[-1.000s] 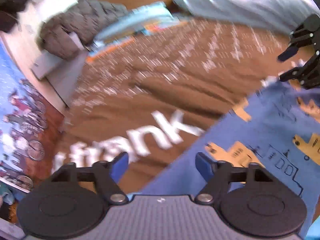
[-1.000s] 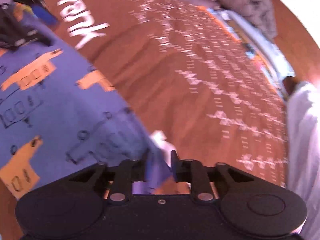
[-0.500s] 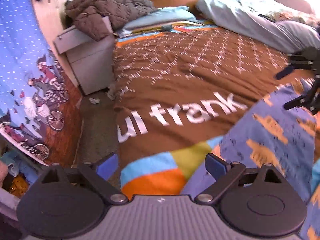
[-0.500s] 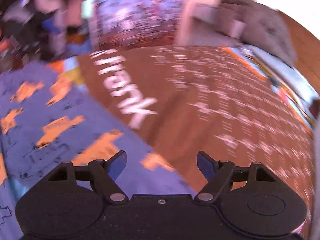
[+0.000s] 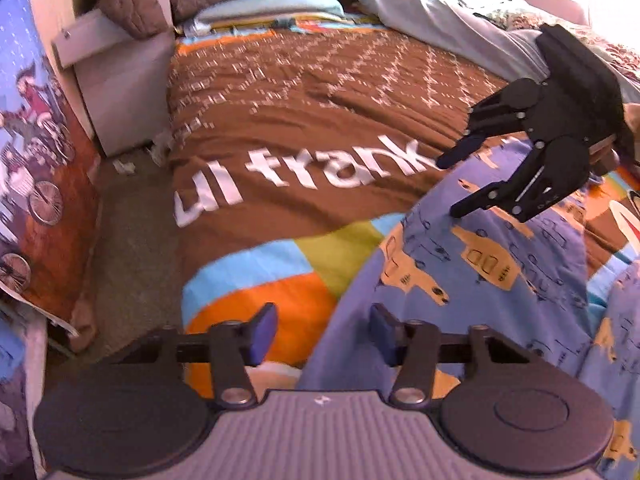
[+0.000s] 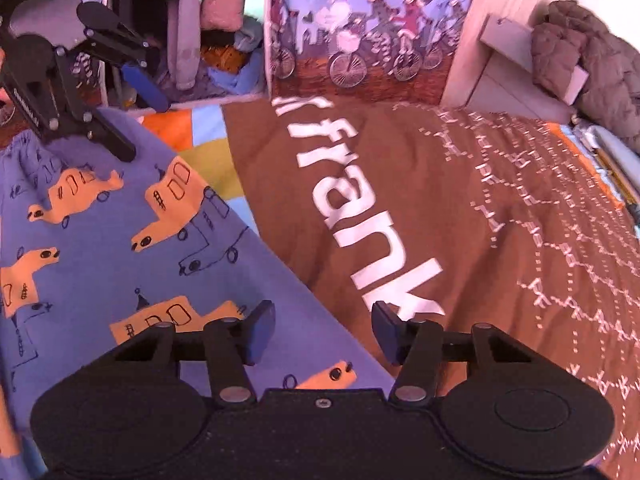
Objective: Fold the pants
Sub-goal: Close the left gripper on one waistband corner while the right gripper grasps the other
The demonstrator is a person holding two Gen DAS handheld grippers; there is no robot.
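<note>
White lettering reading "frank" (image 6: 360,216) runs across the brown bedspread (image 5: 304,120) on the bed. Beside that lettering lie the blue cotton pants printed with orange trucks (image 6: 120,248), spread flat over the bedspread's orange, green and light-blue patches. The left tool (image 5: 323,334) hovers over the pants' edge, blue pads parted, gripping nothing. The right tool (image 6: 323,332) hangs likewise spread and empty, straddling the pants' edge next to the lettering.

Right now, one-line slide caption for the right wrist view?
Open right claw over the blue printed pants on the brown bedspread; left claw open beyond.
</note>
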